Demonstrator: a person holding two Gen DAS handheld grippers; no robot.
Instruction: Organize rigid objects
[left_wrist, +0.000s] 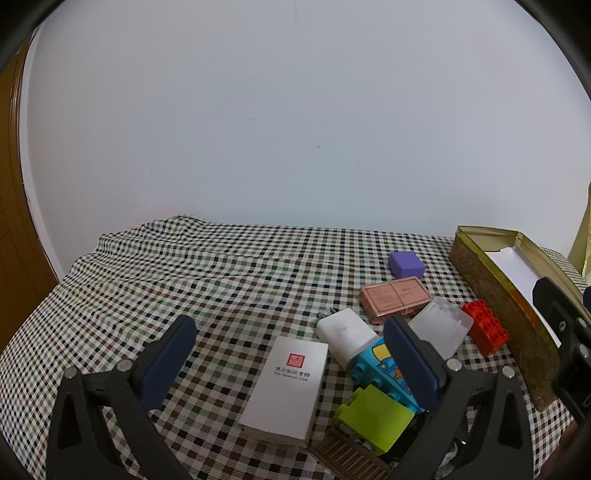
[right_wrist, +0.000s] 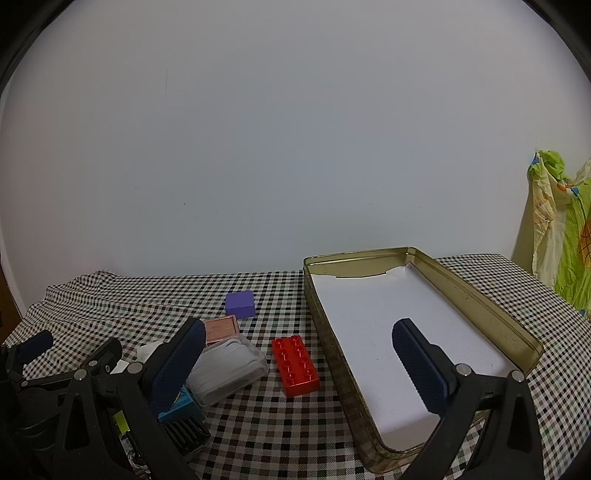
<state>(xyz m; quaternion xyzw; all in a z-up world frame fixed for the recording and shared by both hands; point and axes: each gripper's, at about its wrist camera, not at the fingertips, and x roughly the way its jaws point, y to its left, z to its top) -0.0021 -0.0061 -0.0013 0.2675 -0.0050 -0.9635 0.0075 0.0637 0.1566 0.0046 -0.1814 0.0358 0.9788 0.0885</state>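
Checked cloth is covering the counter. Left claw is hovering with its jaws spread wide, gripping nothing; a white card box is lying between them. Just beside its right finger are lying a white block, a blue toy brick and a lime-green brick. Beyond that finger are sitting a copper-coloured case, a purple cube and a clear plastic box. Right claw is also standing wide apart and empty. A red studded brick is lying between its fingers; its right finger is hanging over the paper-lined gold tin.
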